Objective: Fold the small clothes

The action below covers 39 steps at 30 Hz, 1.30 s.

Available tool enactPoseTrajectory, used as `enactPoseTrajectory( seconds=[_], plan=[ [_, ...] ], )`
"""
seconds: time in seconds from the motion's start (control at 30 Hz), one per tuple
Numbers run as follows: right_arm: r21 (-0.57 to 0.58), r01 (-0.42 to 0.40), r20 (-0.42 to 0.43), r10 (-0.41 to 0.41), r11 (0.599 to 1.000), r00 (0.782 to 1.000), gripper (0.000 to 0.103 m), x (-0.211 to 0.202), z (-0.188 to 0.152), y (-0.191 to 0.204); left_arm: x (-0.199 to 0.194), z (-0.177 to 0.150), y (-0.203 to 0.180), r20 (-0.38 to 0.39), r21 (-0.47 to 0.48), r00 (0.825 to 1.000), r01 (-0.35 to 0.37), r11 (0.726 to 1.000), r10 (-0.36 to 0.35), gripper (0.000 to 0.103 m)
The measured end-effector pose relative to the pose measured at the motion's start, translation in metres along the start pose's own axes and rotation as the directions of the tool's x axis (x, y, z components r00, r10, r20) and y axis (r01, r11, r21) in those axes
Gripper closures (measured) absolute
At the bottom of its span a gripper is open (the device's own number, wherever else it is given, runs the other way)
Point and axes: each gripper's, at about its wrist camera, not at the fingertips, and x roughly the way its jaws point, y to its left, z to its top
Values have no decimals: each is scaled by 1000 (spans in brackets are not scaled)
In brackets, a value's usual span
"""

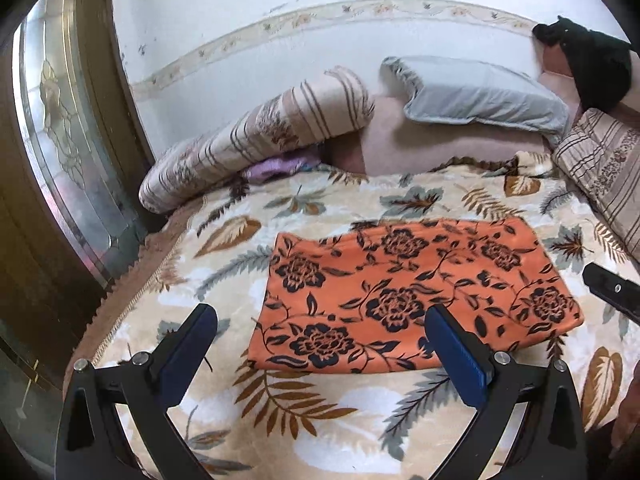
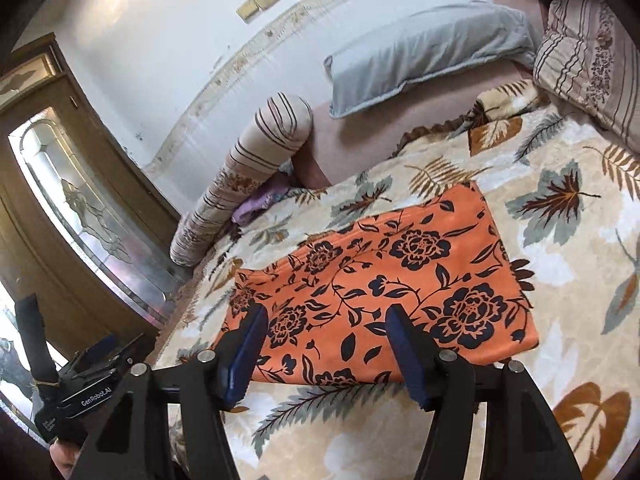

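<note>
Folded orange floral cloth [image 1: 416,296] on leaf-print blanket [image 1: 352,420], left gripper [image 1: 320,344] marked GenRobot.AI, right gripper [image 2: 324,354], both wide apart, empty

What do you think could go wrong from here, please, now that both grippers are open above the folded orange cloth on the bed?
1. The orange floral cloth lies on a plush leaf-print blanket; a low grab could pinch blanket pile along with it.
2. The right gripper hangs over the cloth's near edge; catching only the top layer might undo the fold.
3. The left gripper straddles the cloth's left corner, so a stray pass could drag it askew.
</note>
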Motion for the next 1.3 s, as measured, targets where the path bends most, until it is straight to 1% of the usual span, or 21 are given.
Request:
enactPoseTrajectory(
  seconds=[0.2, 0.43, 0.6, 0.73, 1.13, 1.3],
  plan=[
    [-18, -39, 68, 41, 999, 997, 38, -21, 2, 1, -35, 15, -7, 78, 15, 997, -5, 1000, 4, 0],
    [-52, -62, 101, 67, 997, 993, 38, -32, 2, 5, -55, 22, -12, 114, 17, 993, -16, 1000, 14, 0],
    [-79, -64, 99, 71, 995, 992, 38, -33, 0, 10, -56, 23, -10, 118, 14, 993, -27, 1000, 26, 0],
    [-103, -47, 90, 57, 994, 994, 38, -30, -2, 13, -54, 25, -4, 116, -4, 993, -35, 999, 35, 0],
    [-117, -29, 49, 35, 993, 998, 38, -17, -6, 14, -41, 23, 7, 88, -37, 995, -40, 999, 43, 0],
    [-105, -23, 40, 28, 994, 999, 38, -13, -6, 11, -32, 20, 9, 74, -47, 996, -37, 998, 40, 0]
  ],
)
